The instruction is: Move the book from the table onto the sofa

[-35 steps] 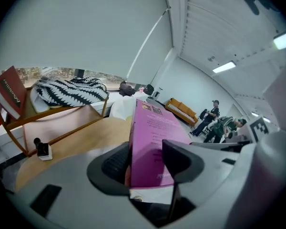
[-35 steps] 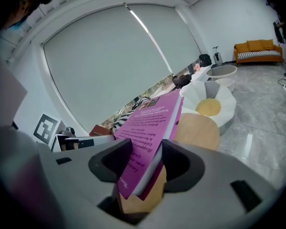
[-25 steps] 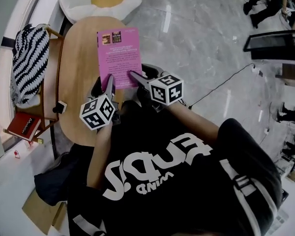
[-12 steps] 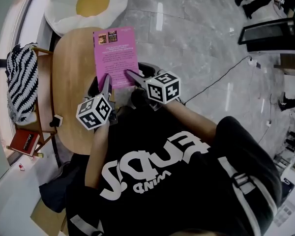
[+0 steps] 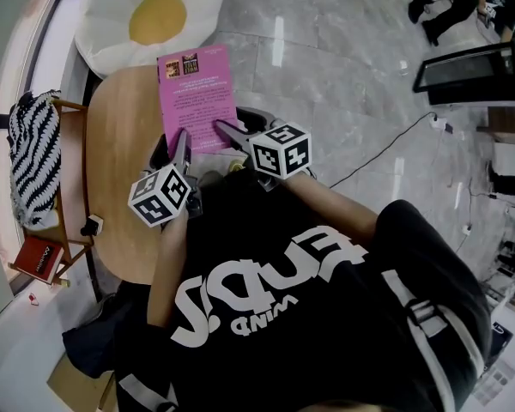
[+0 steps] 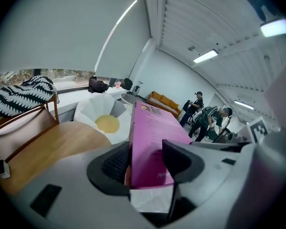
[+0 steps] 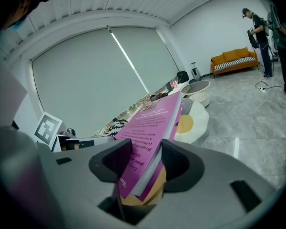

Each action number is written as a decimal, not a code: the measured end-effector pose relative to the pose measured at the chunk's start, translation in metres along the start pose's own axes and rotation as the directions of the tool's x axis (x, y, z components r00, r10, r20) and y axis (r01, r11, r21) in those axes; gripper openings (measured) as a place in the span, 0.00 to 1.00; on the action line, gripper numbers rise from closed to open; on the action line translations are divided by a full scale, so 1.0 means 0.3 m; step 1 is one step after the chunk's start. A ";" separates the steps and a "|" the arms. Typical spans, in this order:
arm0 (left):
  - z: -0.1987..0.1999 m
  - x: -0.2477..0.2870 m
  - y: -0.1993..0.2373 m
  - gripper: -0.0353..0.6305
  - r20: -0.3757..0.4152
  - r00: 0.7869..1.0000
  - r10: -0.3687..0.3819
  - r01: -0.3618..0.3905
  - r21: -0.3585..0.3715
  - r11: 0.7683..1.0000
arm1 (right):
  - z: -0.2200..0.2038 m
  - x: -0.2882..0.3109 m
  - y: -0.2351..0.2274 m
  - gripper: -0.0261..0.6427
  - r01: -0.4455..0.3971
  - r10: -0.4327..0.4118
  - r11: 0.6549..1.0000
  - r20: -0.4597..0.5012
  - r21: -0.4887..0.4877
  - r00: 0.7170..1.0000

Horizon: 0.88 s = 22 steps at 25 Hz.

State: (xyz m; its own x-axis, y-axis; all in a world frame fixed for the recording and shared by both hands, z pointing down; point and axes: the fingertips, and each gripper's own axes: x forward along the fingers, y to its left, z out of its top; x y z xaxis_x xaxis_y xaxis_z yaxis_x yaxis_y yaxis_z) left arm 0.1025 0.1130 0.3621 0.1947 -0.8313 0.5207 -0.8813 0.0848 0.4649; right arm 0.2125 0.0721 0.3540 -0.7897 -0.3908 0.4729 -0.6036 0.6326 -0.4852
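A pink book (image 5: 197,93) is held off the round wooden table (image 5: 120,170), its far end over the table's rim and the grey floor. My left gripper (image 5: 184,137) is shut on the book's near left corner, and my right gripper (image 5: 224,129) is shut on its near right edge. In the left gripper view the book (image 6: 155,137) stands edge-on between the pads of the left gripper (image 6: 145,160). In the right gripper view the book (image 7: 152,123), tilted, is clamped in the right gripper (image 7: 145,162). An orange sofa (image 7: 233,58) stands far off.
A white egg-shaped floor cushion (image 5: 150,15) lies just beyond the table. A wooden chair with a zebra-striped cushion (image 5: 33,153) and a red book (image 5: 37,257) stand at the left. A dark screen (image 5: 468,71), a floor cable (image 5: 386,144) and people (image 6: 209,120) are at the right.
Both grippers have carried the book away from the table's middle toward the egg-shaped cushion. Its far end now reaches past the table's rim. Both grips are unchanged.
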 end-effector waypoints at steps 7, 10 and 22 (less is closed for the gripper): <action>0.080 0.100 -0.040 0.39 0.000 1.000 -0.012 0.012 0.030 0.999 | 0.090 0.021 -0.082 0.32 0.012 -0.013 1.000 0.027 0.012 1.000; 0.116 0.160 -0.050 0.39 -0.003 1.000 -0.022 0.022 0.039 0.999 | 0.130 0.042 -0.127 0.32 0.024 -0.025 0.999 0.036 0.024 0.999; 0.264 0.442 -0.033 0.39 -0.018 0.998 -0.059 0.059 0.032 0.998 | 0.311 0.191 -0.327 0.32 0.051 -0.053 0.998 0.060 0.040 0.997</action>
State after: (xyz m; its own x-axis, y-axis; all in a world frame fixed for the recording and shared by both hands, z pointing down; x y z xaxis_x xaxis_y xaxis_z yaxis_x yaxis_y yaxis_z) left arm 0.1030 -0.0417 0.3698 0.2538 -0.8251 0.5048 -0.8813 0.0178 0.4722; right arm 0.2163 -0.0747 0.3601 -0.7617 -0.4631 0.4531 -0.6468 0.5848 -0.4895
